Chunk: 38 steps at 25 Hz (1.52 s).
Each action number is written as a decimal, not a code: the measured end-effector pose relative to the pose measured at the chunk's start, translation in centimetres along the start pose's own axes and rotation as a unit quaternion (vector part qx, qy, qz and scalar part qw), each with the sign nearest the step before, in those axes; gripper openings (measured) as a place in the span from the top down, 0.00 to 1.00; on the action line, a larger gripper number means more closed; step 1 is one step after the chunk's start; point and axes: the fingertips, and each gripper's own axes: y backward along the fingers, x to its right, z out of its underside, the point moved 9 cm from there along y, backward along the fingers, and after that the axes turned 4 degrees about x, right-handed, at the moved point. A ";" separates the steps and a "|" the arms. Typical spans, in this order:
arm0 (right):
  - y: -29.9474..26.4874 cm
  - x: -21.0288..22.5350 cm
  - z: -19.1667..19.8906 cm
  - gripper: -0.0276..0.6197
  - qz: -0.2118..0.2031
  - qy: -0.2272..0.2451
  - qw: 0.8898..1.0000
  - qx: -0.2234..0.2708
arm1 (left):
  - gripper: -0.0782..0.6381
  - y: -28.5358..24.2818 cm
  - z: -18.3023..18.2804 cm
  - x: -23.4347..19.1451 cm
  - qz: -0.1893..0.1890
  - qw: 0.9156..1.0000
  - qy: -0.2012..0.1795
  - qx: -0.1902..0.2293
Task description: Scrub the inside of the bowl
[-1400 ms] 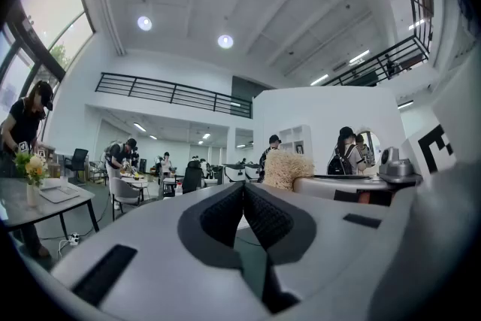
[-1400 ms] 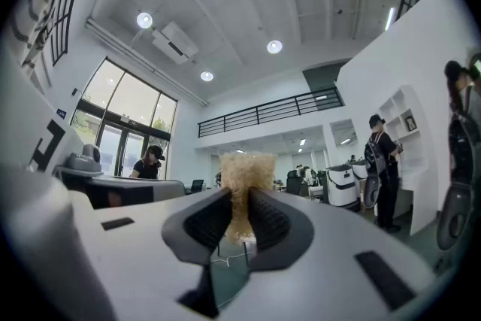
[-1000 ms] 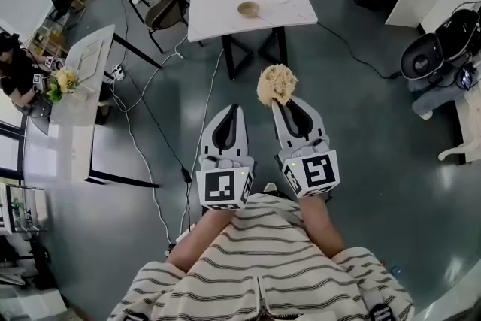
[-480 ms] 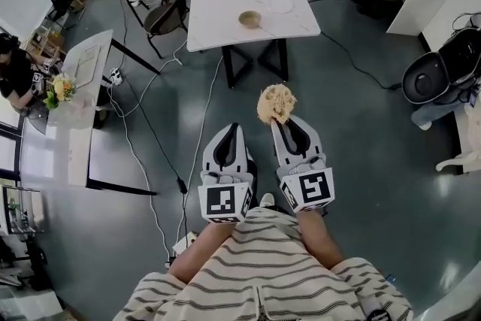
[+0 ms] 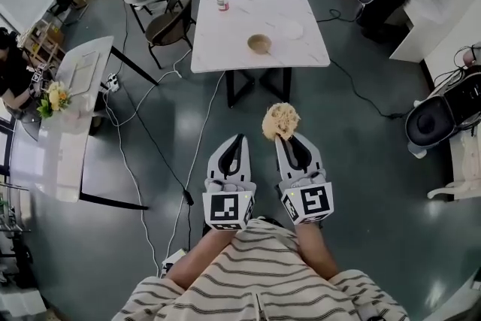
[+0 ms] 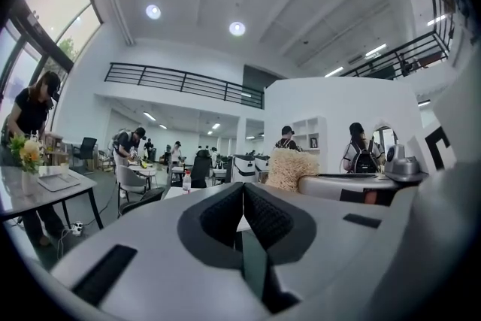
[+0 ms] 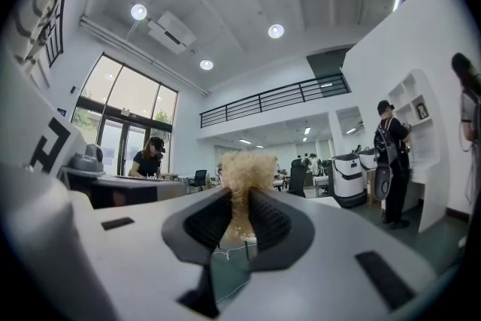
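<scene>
Your right claw (image 5: 282, 134) clamps a tan fibrous scrub pad (image 5: 280, 120); left claw (image 5: 239, 139) closed, empty. Small brown bowl (image 5: 259, 43) on far white tabletop (image 5: 225, 37): scrubbing apparently not begun.

Coarse, fibrous tan scrubber (image 5: 279, 121); smooth marble-look tabletop (image 5: 225, 41); glossy dark floor (image 5: 361, 177); wood-toned bowl (image 5: 259, 43).
</scene>
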 end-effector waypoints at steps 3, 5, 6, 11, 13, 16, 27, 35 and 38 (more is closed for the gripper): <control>-3.1 0.6 0.1 0.85 -0.005 0.004 1.000 -0.004 | 0.88 -2.9 -0.2 -1.8 -0.002 1.000 0.001 0.006; -5.5 0.9 0.1 0.85 -0.004 0.007 1.000 -0.008 | 0.88 -4.9 -0.4 -3.2 0.001 1.000 0.003 0.008; -6.8 1.1 0.0 0.85 -0.003 0.009 1.000 -0.011 | 0.88 -6.1 -0.4 -3.9 0.005 1.000 0.006 0.008; -14.1 3.3 -0.2 0.85 0.006 0.015 1.000 -0.019 | 0.88 -13.1 -0.9 -8.0 0.015 1.000 0.013 0.007; -16.9 3.9 -0.5 0.85 0.014 0.015 1.000 -0.019 | 0.88 -15.6 -1.4 -9.6 0.021 1.000 0.012 0.007; -20.7 4.9 -1.3 0.85 0.025 0.021 0.999 -0.017 | 0.88 -19.4 -2.2 -11.5 0.034 0.999 0.012 0.012; -27.8 6.8 -1.4 0.85 0.044 0.026 0.998 -0.027 | 0.88 -26.5 -2.5 -15.2 0.049 0.999 0.018 0.008; -30.4 10.5 -0.3 0.85 0.047 0.022 0.998 -0.036 | 0.88 -30.9 -1.0 -15.5 0.048 0.999 0.021 -0.007; -32.1 12.3 0.5 0.85 0.034 0.003 0.999 -0.035 | 0.88 -33.1 -0.3 -15.4 0.047 0.999 0.013 -0.013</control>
